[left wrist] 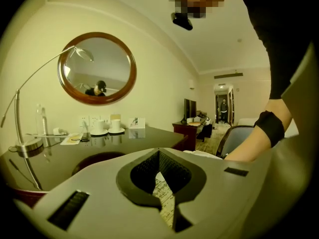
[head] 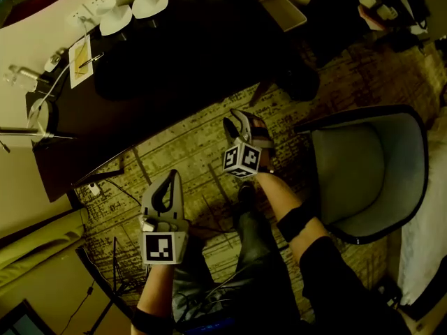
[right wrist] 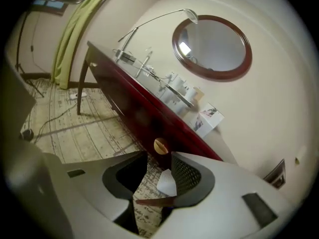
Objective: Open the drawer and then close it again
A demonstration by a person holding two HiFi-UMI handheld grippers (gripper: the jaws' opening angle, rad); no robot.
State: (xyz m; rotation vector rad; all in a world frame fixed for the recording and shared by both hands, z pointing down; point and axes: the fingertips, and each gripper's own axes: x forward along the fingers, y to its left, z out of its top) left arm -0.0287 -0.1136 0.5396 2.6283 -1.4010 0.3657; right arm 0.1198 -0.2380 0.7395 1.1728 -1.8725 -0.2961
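Note:
The dark desk (head: 195, 54) fills the upper left of the head view. Its red-brown drawer front (right wrist: 134, 111) with a round brass knob (right wrist: 160, 146) shows only in the right gripper view. My right gripper (right wrist: 159, 167) is open, and the knob sits just beyond its fingertips with nothing between the jaws. In the head view the right gripper (head: 236, 121) points at the desk's front edge. My left gripper (head: 167, 179) hangs lower and further left over the carpet, away from the desk. Its jaws (left wrist: 159, 154) are shut on nothing.
A grey armchair (head: 370, 173) stands close on the right. On the desk are two cups on saucers (head: 133, 9), a lamp (head: 35, 128) and papers. A round mirror (left wrist: 97, 68) hangs above it. Cables (head: 112, 271) lie on the patterned carpet at left, and my legs are below.

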